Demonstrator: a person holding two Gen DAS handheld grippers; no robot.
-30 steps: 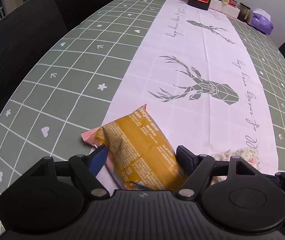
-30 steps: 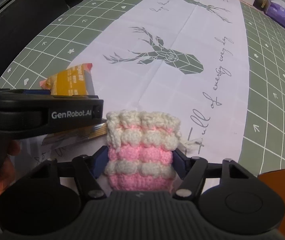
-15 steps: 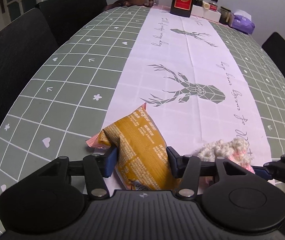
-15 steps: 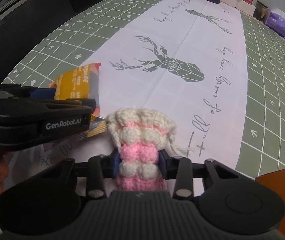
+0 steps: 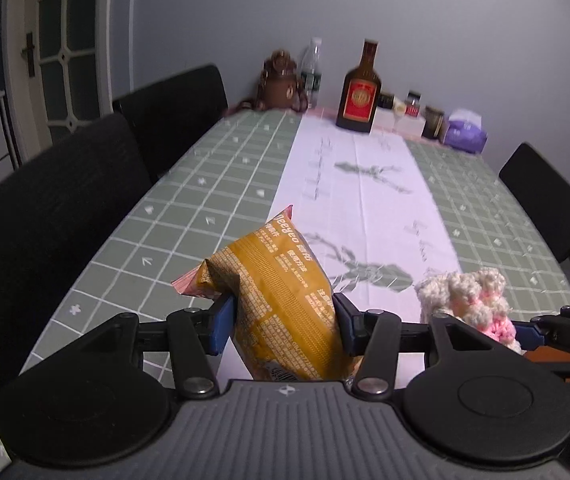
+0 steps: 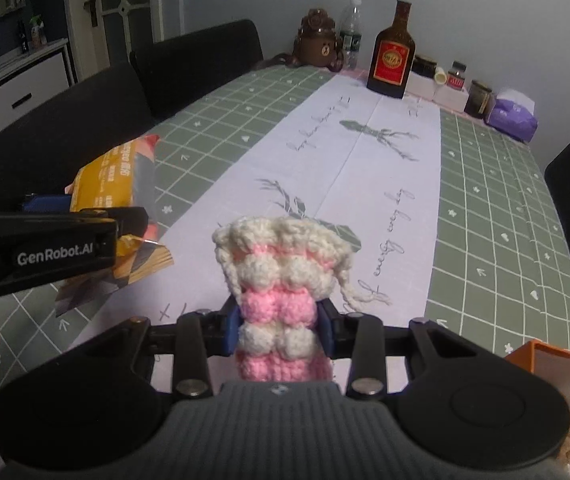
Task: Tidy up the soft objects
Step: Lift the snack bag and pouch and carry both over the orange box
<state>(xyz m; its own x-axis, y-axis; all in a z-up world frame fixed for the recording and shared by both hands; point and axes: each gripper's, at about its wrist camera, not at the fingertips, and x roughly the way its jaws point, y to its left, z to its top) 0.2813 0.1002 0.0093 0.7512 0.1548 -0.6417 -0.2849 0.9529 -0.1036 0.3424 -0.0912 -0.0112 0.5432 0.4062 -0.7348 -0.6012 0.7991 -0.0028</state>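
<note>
Lifted clear of the bench (image 5: 213,184) since a second ago: both packets, which lay flat on the white deer-print runner (image 6: 369,168) then and now hang above it, with far more of the room in each view. Left claw (image 5: 281,322) clamped on the mustard-yellow crinkly foil snack packet (image 5: 277,292), pads pressing its sides about midway up, pink sealed edge poking out toward the far end. Right claw (image 6: 279,330) closed on the pink-and-cream crocheted pouch (image 6: 281,288), squeezed narrow at the waist, cream top flaring above the pads and a loose yarn tail dangling off its right side. Seen from the right wrist camera, left claw and snack packet just to the left, near but apart from the pouch. Orange box corner (image 6: 557,364) at lower right, probably the destination, though contents hidden. Risks, as judged from here: slippery foil sliding out of a mid-body pinch if swung fast; air inside the packet giving way and loosening the hold; yarn tail snagging on the box rim; the two claws colliding while carried so close together; brown glass bottle (image 6: 391,52) far off, unlikely to be troubled.
</note>
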